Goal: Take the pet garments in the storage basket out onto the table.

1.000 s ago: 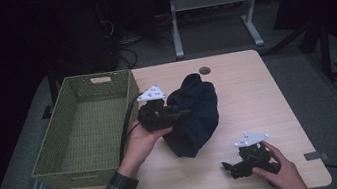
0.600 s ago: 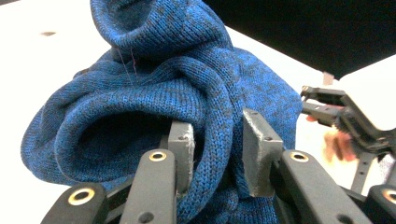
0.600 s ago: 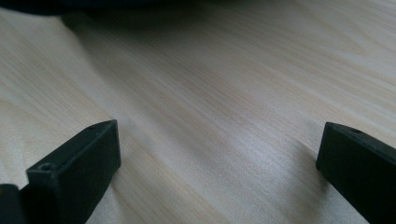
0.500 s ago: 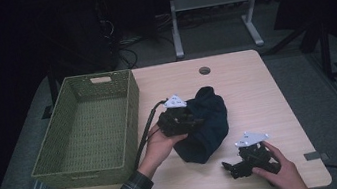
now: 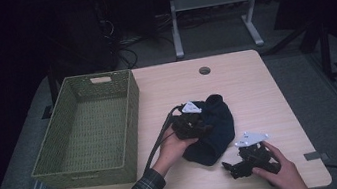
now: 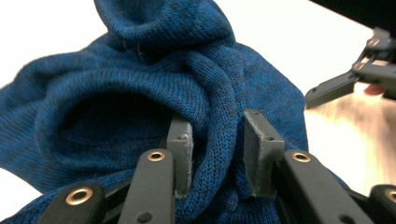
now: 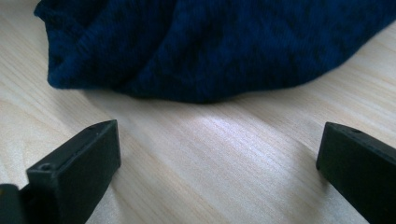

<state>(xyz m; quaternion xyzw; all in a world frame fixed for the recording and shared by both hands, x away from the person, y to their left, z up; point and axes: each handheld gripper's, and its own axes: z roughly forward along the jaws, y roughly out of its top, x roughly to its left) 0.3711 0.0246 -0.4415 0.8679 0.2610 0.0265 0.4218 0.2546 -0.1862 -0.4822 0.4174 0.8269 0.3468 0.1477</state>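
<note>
The dark blue knitted garment (image 5: 215, 130) lies bunched on the wooden table (image 5: 256, 86), to the right of the green woven basket (image 5: 88, 129). The left gripper (image 6: 218, 156) has its jaws clamped on a thick fold of the knit. The right gripper (image 7: 219, 168) rests low over the table just beside the garment, its jaws wide apart and holding nothing.

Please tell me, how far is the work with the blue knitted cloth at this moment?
Done: the left tool is shut on a fold of the blue knitted cloth, which lies bunched on the table. In hand: that grip. Left: the right tool rests open beside the cloth, holding nothing, and the green basket has nothing in it; probably the cloth goes there.
</note>
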